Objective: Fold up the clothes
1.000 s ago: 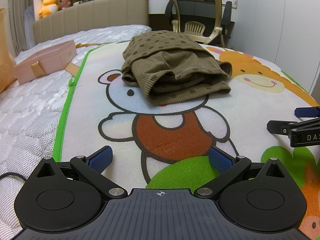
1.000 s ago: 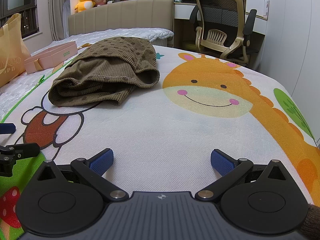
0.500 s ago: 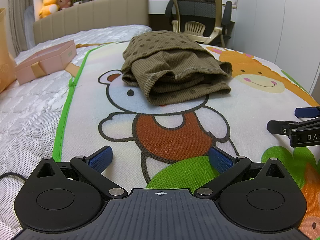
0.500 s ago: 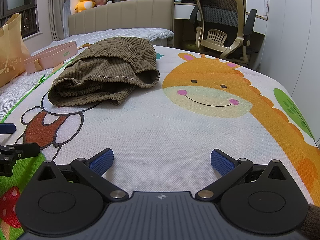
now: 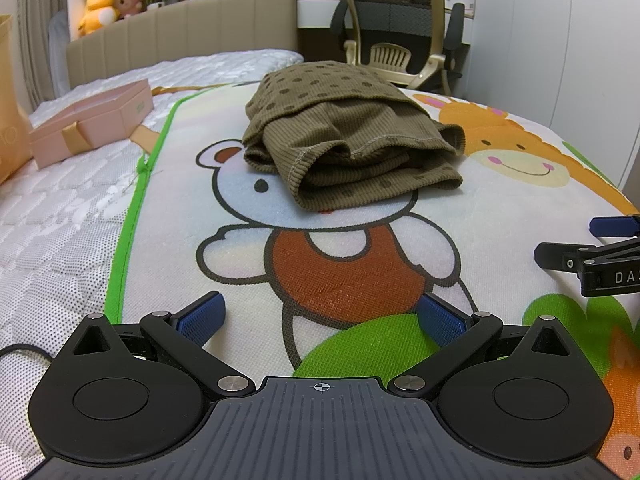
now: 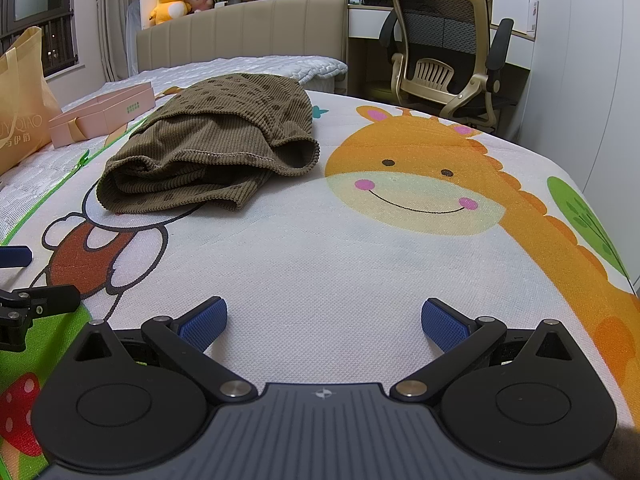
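Observation:
An olive-brown ribbed garment with dark dots lies folded into a thick bundle on a cartoon-print mat spread over a bed. In the right wrist view the same garment sits ahead and to the left. My left gripper rests low over the mat, well short of the garment, open with nothing between its blue pads. Beside it on the right, my right gripper is also open and empty, over the white area near the giraffe print. Each gripper's tips show at the edge of the other's view.
A pink gift box lies on the white quilted mattress left of the mat. A tan paper bag stands at far left. An office chair and desk are beyond the bed's far side, with a padded headboard behind.

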Available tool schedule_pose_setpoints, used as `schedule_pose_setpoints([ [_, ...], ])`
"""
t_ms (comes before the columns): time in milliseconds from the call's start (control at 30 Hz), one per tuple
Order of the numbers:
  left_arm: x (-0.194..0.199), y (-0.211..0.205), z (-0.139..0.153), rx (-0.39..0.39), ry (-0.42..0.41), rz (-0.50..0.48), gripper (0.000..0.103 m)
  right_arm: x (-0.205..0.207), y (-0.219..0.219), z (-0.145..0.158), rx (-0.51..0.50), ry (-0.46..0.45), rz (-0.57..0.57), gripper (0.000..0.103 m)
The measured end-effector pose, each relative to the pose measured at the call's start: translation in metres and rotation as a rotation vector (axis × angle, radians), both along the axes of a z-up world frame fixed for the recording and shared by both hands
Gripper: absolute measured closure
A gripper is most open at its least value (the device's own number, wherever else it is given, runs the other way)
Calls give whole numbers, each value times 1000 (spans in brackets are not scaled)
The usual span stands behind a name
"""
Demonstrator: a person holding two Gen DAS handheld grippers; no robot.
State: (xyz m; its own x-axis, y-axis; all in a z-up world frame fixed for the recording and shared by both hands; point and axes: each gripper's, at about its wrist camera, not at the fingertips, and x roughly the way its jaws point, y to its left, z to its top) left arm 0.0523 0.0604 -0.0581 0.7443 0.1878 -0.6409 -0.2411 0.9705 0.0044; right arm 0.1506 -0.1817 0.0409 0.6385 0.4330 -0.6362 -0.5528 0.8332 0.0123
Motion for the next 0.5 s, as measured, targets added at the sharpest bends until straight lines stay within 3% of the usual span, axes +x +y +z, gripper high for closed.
schedule_pose_setpoints([
  [500, 0, 1, 0, -7, -5, 0, 0, 0, 0, 0, 0, 0, 0, 0],
])
